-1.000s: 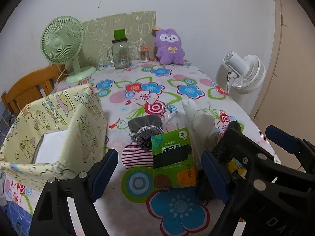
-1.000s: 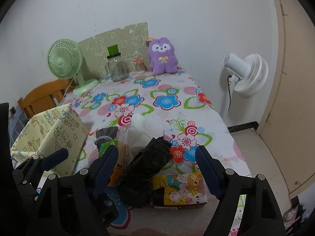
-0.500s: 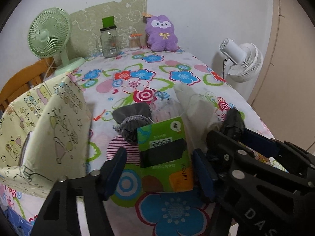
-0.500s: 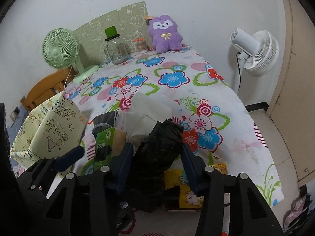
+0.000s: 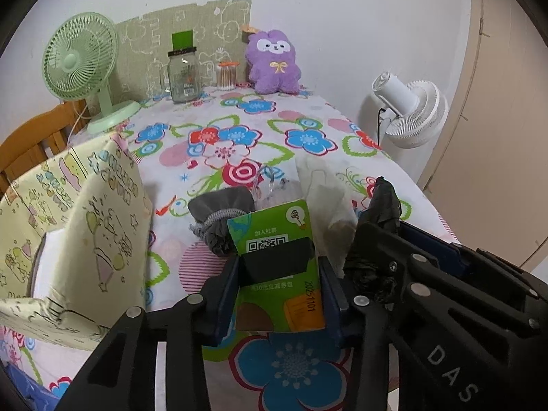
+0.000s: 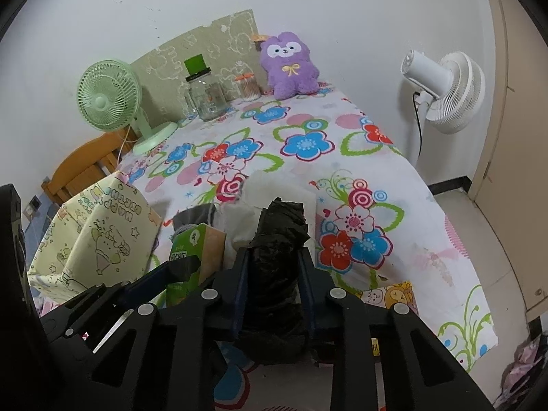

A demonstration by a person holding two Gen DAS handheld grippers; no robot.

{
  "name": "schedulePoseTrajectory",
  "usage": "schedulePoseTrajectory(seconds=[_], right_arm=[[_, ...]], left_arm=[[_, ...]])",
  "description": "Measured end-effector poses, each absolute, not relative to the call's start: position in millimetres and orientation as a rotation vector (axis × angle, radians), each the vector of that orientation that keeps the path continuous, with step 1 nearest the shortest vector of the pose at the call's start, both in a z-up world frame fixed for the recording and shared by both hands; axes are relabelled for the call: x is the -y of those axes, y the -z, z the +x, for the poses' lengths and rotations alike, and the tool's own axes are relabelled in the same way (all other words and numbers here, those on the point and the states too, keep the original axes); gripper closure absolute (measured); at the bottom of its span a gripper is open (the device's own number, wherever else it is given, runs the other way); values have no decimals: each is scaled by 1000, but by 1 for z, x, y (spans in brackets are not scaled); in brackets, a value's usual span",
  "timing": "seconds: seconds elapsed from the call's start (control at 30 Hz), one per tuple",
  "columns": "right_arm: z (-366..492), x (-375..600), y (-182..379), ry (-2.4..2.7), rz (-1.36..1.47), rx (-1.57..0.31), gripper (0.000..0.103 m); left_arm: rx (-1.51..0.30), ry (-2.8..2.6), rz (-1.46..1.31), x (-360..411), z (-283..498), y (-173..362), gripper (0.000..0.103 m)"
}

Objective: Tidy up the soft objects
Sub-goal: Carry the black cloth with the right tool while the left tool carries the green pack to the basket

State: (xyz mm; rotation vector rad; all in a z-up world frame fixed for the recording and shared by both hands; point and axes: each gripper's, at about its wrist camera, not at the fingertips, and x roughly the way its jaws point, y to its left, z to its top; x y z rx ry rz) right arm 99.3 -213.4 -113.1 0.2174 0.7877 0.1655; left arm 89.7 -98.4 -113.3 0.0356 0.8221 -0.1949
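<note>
My left gripper (image 5: 279, 289) is shut on a green tissue pack (image 5: 274, 260) with a QR code and lifts it off the flowered tablecloth. My right gripper (image 6: 274, 291) is shut on a crumpled black plastic bag (image 6: 277, 239); that bag also shows in the left wrist view (image 5: 383, 205). The green pack shows at the left of the right wrist view (image 6: 193, 250). A grey drawstring pouch (image 5: 219, 209) and a white cloth bag (image 5: 325, 191) lie just behind the pack. A yellow cartoon-print storage box (image 5: 75, 226) stands open at the left.
A purple plush (image 5: 274, 65), a glass jar (image 5: 183, 75), a small swab jar (image 5: 227, 75) and a green desk fan (image 5: 82, 68) stand at the table's far end. A white floor fan (image 5: 411, 109) stands right of the table. A cartoon-print pack (image 6: 390, 296) lies near the front edge.
Both grippers went from wide open to shut: the left closed on the green pack, the right on the black bag, and both items have come up slightly.
</note>
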Motion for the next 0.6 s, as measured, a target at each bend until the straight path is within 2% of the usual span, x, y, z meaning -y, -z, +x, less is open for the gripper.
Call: schedulePoseTrajectory(seconds=[0.23,0.3,0.6], right_arm=[[99,212,96,-146,195,-752,77],[99,213,90,-145,193,-741,80],[95,212,61,-147,176,-681,82]], left_arm=[[-787,190,44,98,90,95,59],[-774,193,47,99,90,87,59],[-716,196,65,101,87,59,59]])
